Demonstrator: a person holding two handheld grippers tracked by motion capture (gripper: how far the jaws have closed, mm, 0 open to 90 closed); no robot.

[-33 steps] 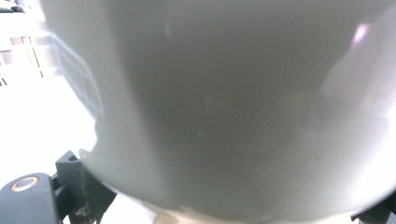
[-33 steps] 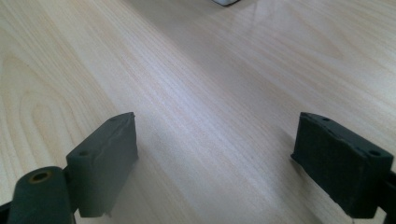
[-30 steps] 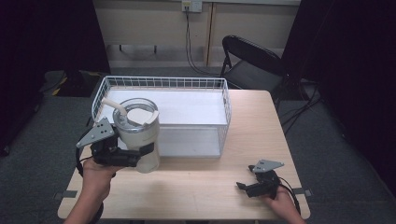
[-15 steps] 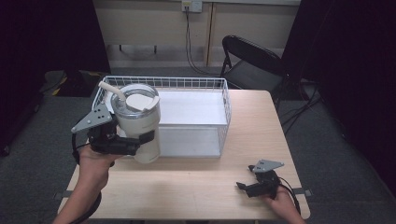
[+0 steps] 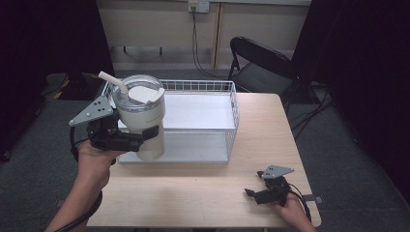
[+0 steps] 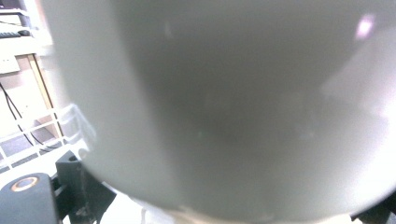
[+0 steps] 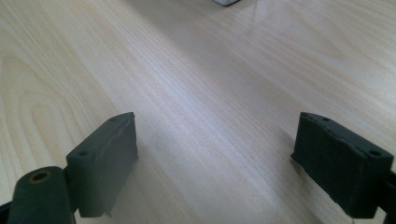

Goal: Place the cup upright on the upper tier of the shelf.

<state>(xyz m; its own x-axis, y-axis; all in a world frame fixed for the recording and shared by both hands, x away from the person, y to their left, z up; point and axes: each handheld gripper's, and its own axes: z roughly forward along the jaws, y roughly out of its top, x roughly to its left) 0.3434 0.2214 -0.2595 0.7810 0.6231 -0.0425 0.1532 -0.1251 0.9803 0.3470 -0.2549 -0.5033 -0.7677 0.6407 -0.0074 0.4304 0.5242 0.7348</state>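
The tumbler (image 5: 140,121) looks like smooth cream-coloured coated metal or plastic with a soft sheen, capped by a clear glossy plastic lid (image 5: 139,91) and a pale matt straw (image 5: 113,82). The basket (image 5: 232,104) is thin white-coated wire, and the table (image 5: 203,193) is light wood with visible grain and a satin finish. The left gripper (image 5: 145,135) and right gripper (image 7: 217,154) have matt black, slightly rough jaws, each topped by a dull grey plate (image 5: 92,110)

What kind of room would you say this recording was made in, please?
Probably a lab or studio set up for recording: black curtains on both sides, a lone wooden table, a folding chair and a wall socket.
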